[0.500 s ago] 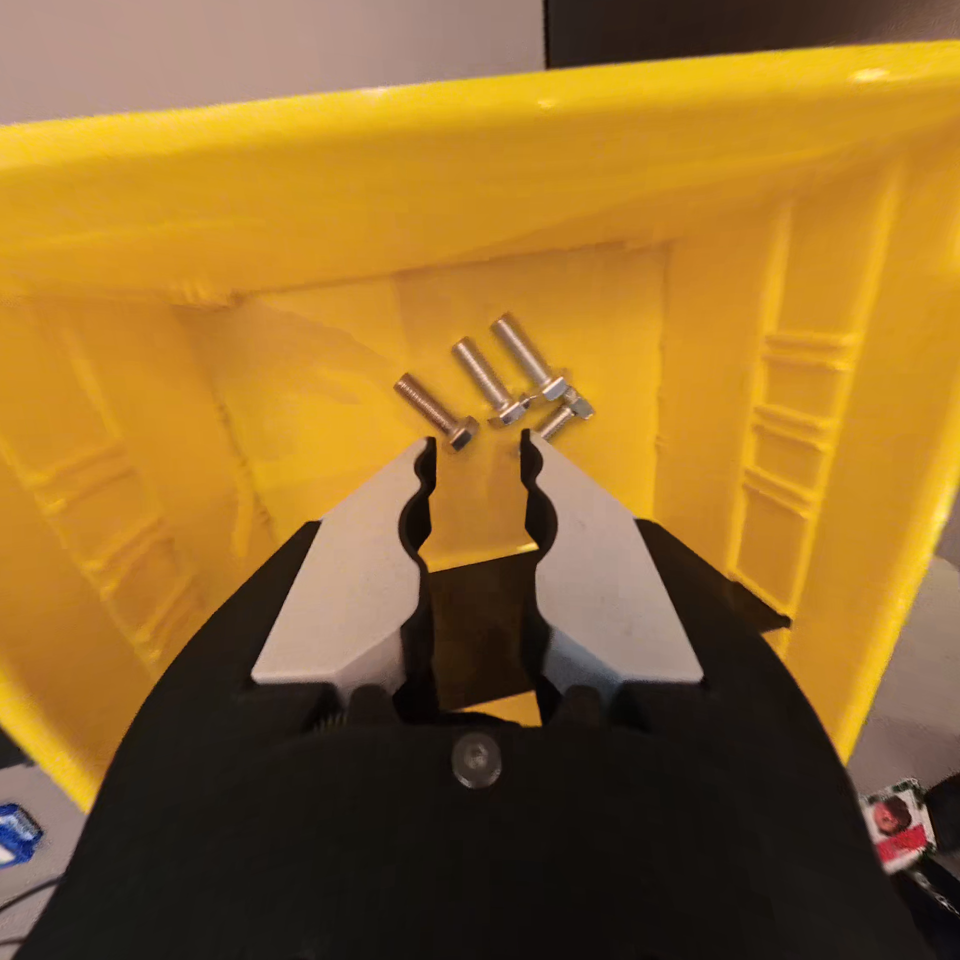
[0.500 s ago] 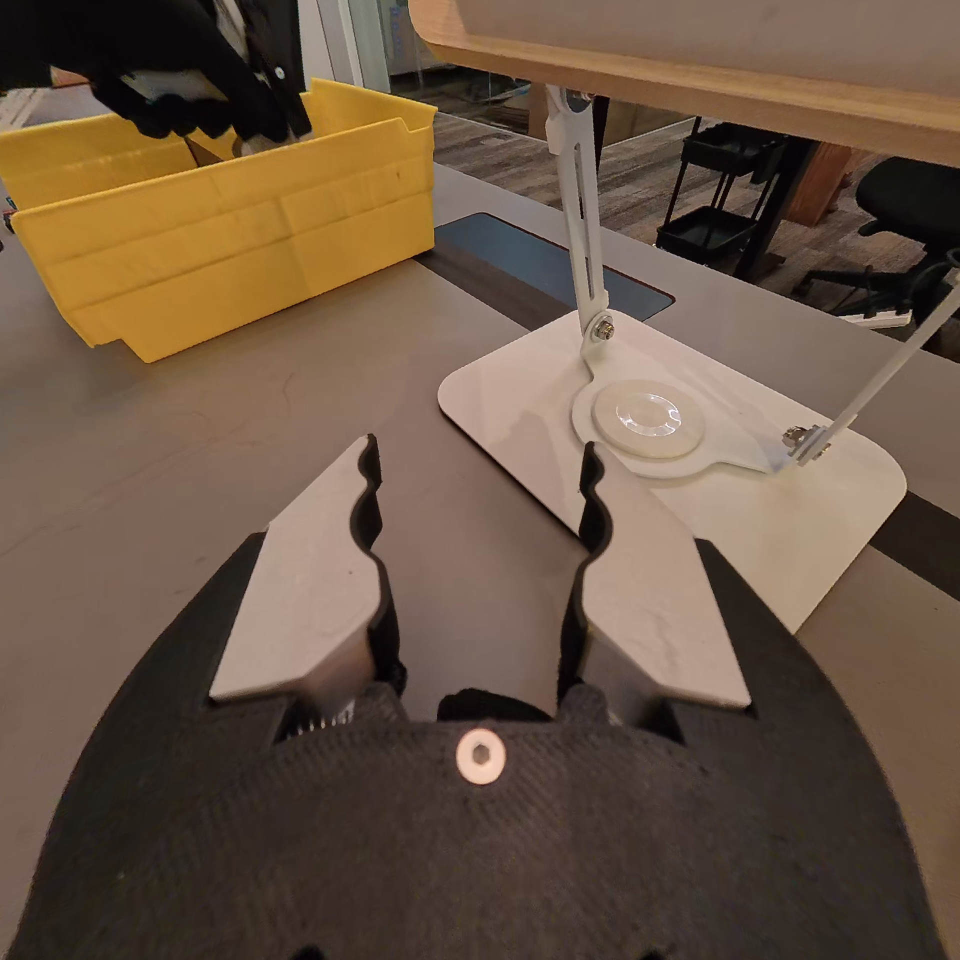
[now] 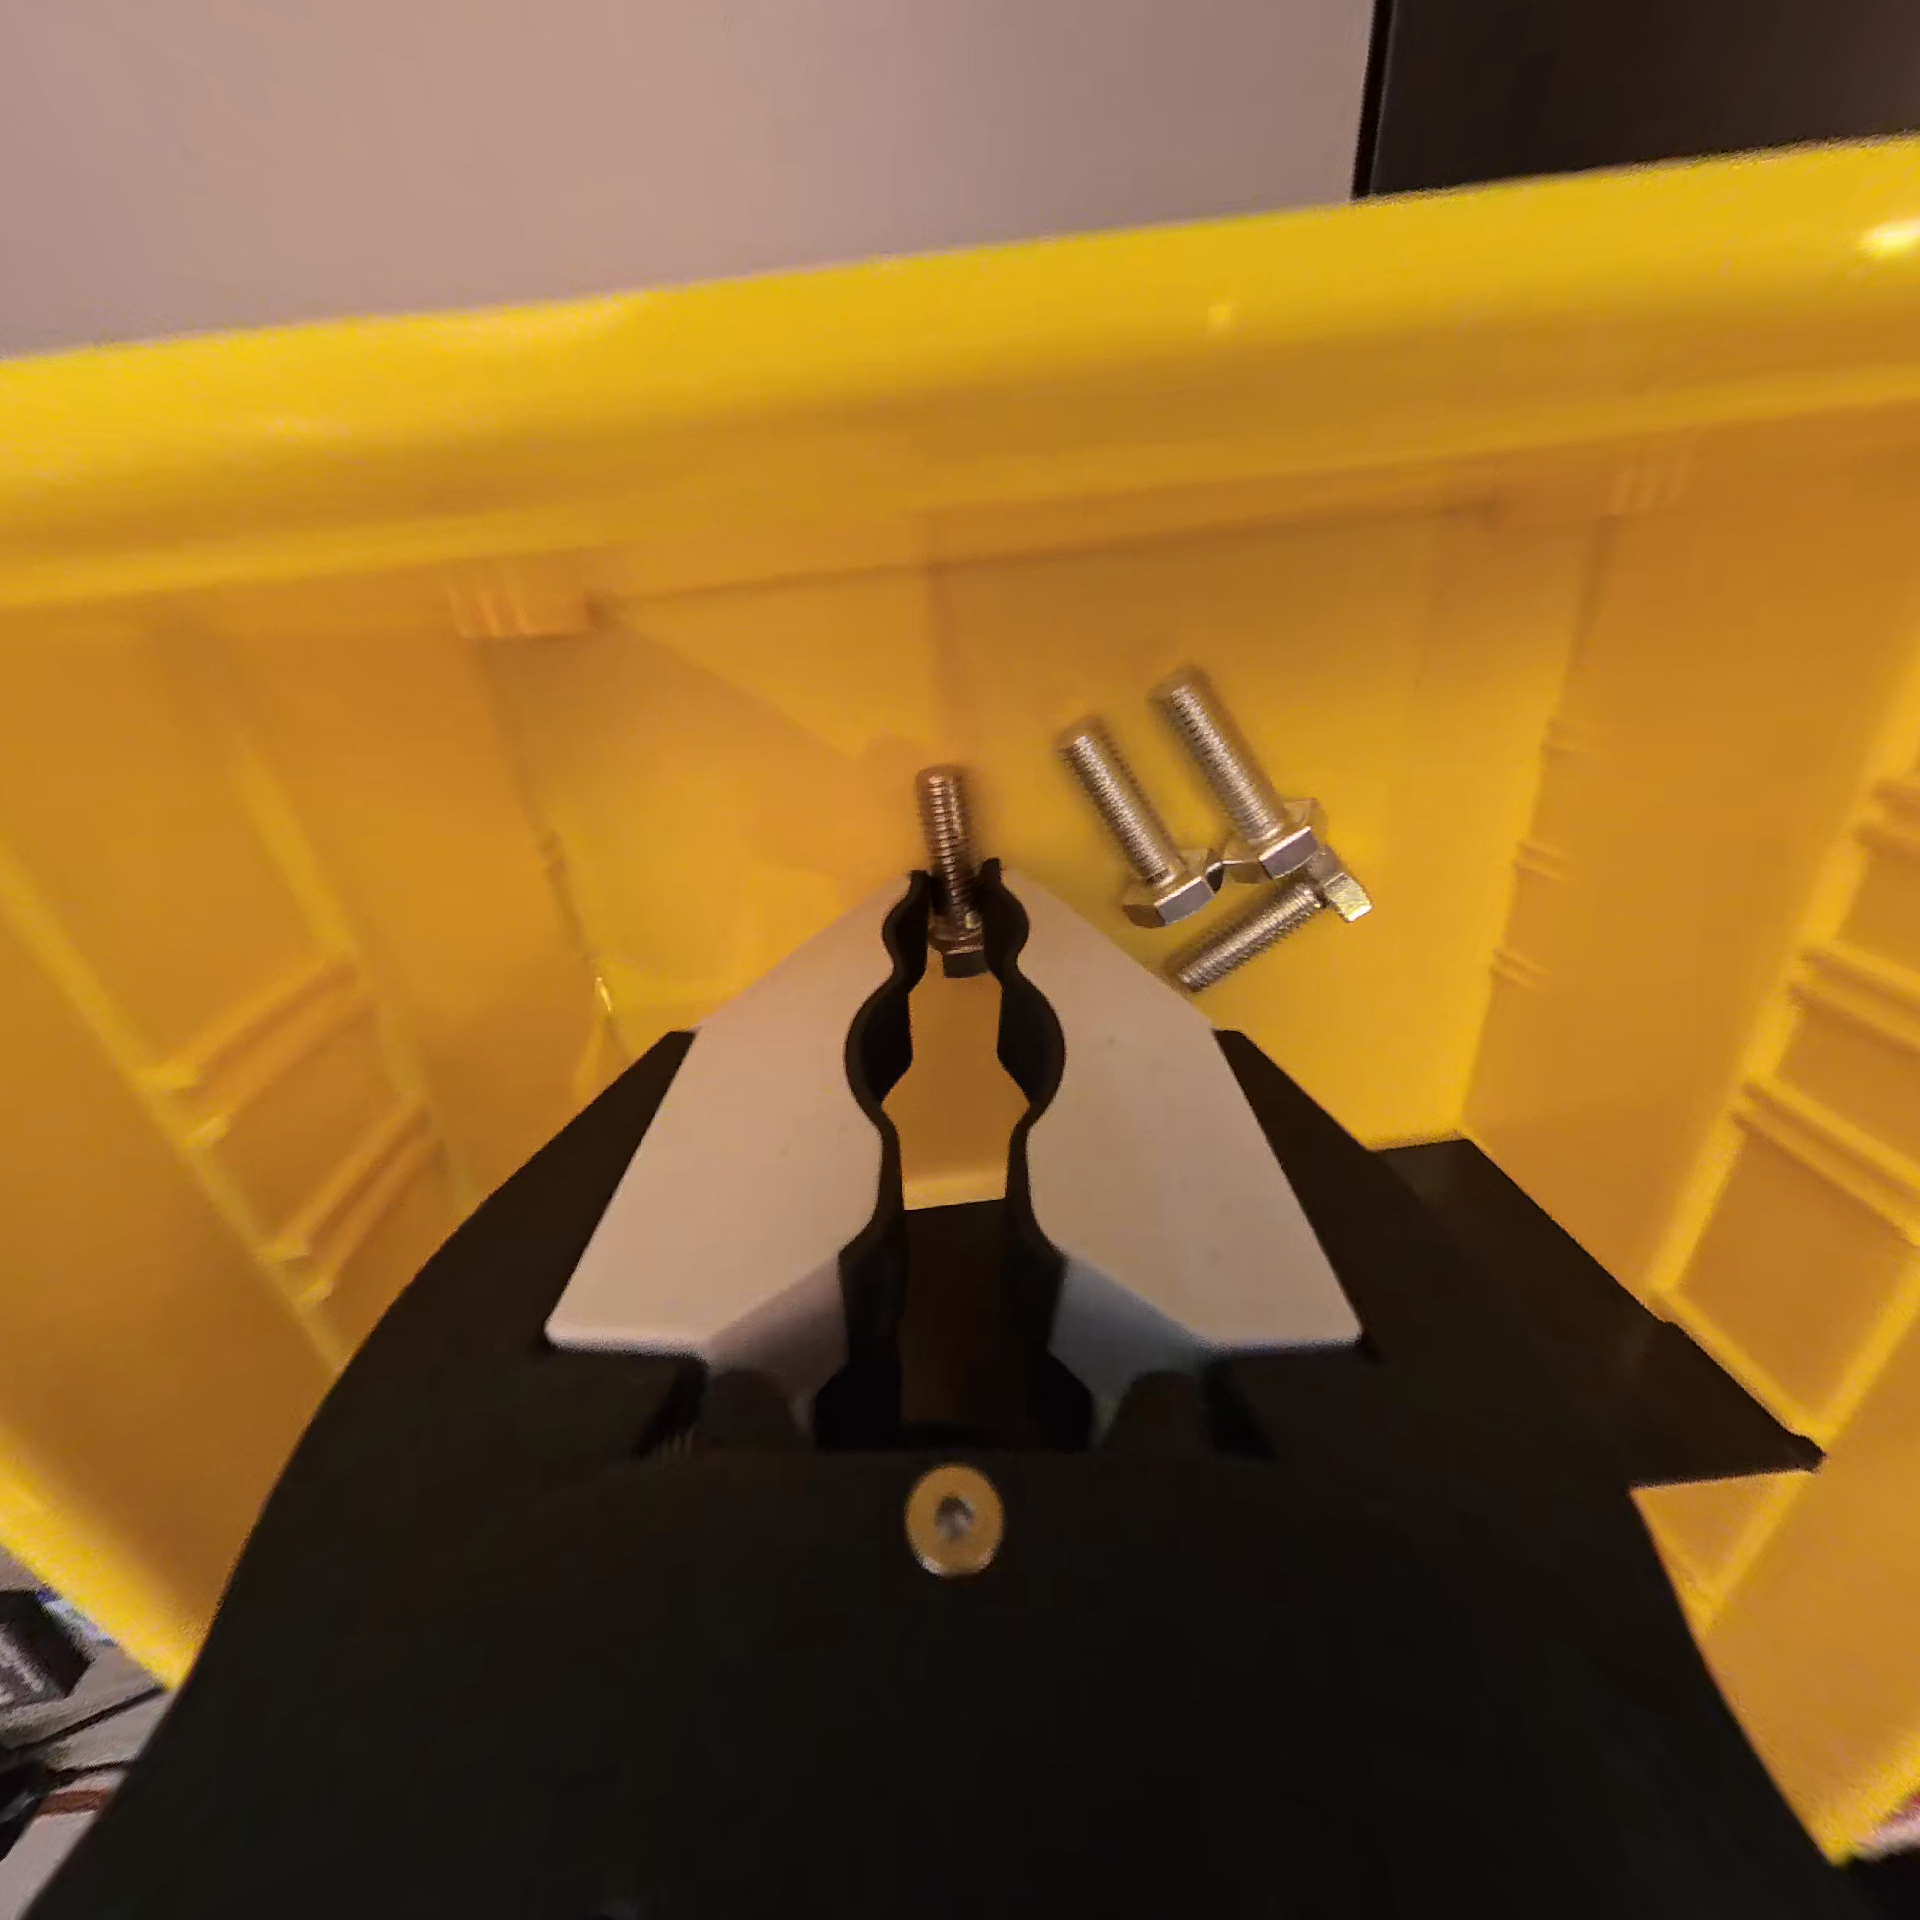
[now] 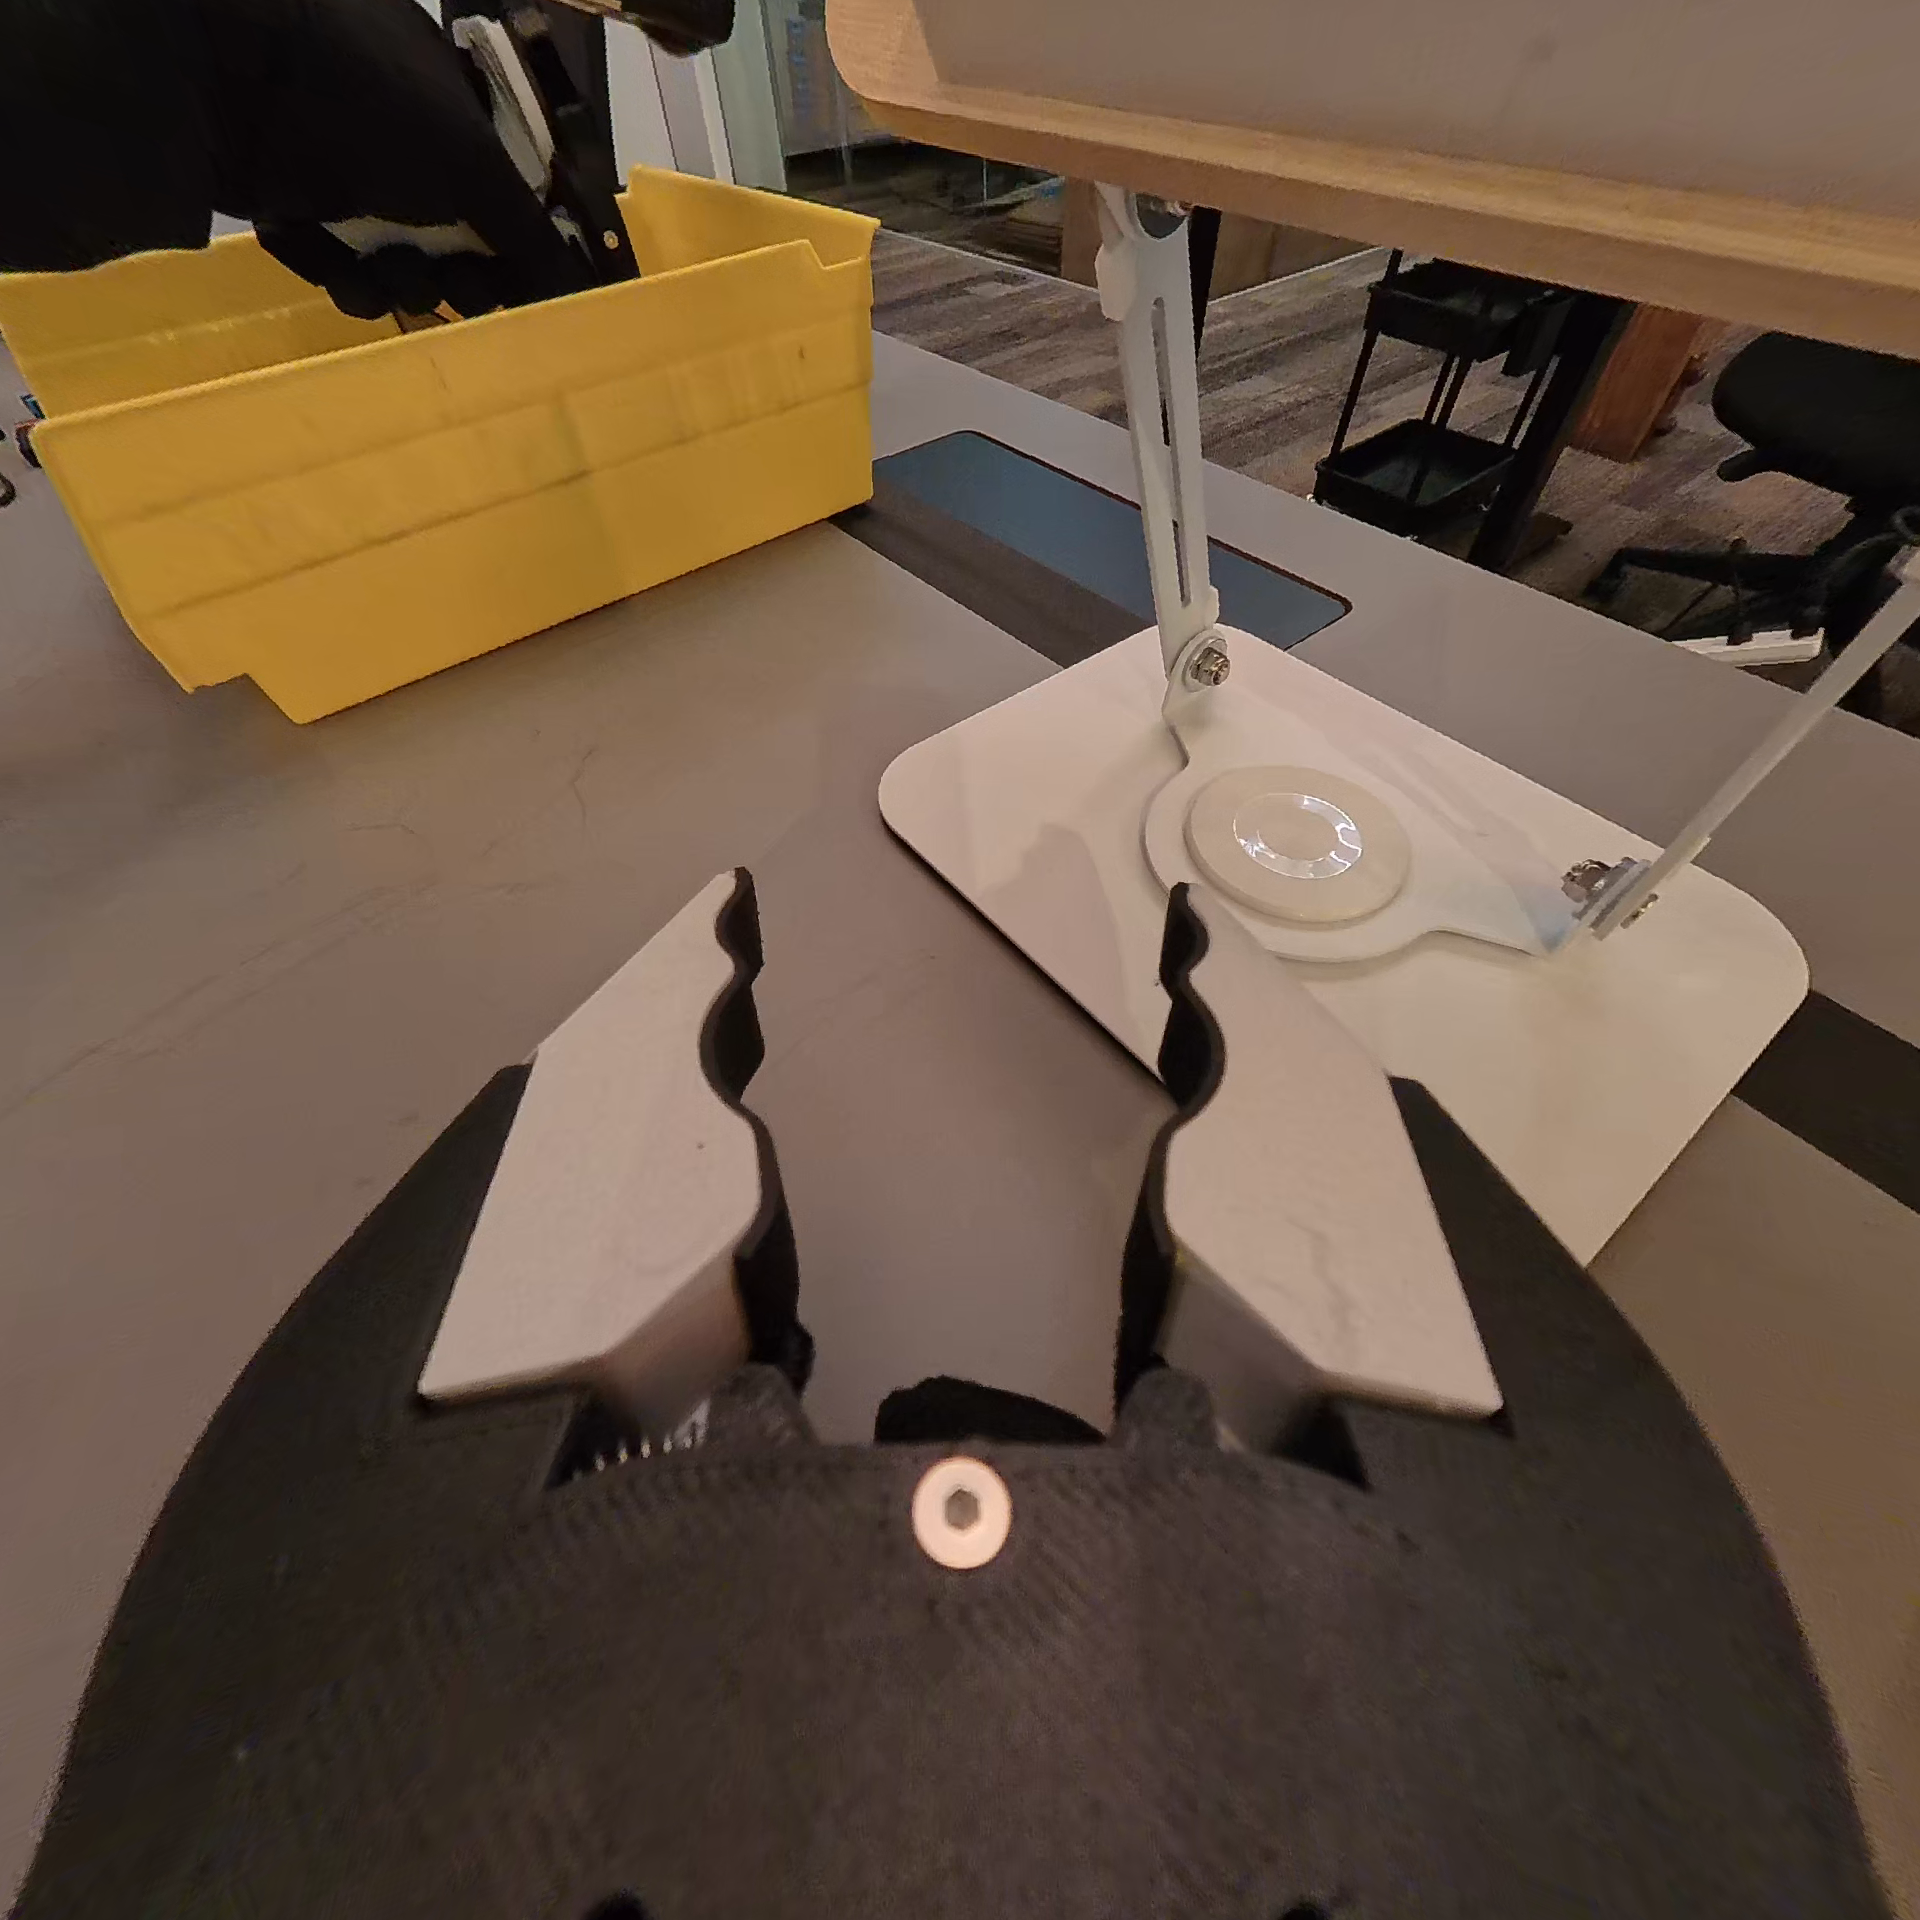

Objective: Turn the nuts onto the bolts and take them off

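1. A smooth grey tabletop [image 4: 436, 914] fills the right wrist view, with a dark inlaid strip and a blue-grey panel farther back; past the table edge lie a patterned floor, a black wheeled cart [image 4: 1455, 416] and a black office chair [image 4: 1829, 416].
2. A bright yellow plastic storage bin [image 4: 468, 520] with ribbed walls stands on the table at the far left of that view.
3. A flat white metal stand base [image 4: 1455, 1039] with rounded corners rests on the table to the right, carrying a round white disc [image 4: 1297, 837] and two slim white struts that rise to a pale wooden-edged board [image 4: 1351, 197] overhead.
4. The right gripper [image 4: 961, 914], black-bodied with pale grey notched fingers, hovers above the tabletop with its jaws spread wide and nothing between them.
5. In the left wrist view, the left gripper [image 3: 958, 894] reaches down inside the yellow bin [image 3: 935, 416], its jaws drawn nearly together and clamped at the tips on a small silver hex-head bolt [image 3: 948, 831].
6. That held bolt points its threaded shank away from the camera, the hex head sitting just behind the fingertips.
7. Three more silver hex bolts [image 3: 1236, 831] lie loose on the bin floor just right of the held one, in a cluster with their heads touching.
8. In the right wrist view, the left gripper's black body [image 4: 416, 229] shows dipping into the bin.
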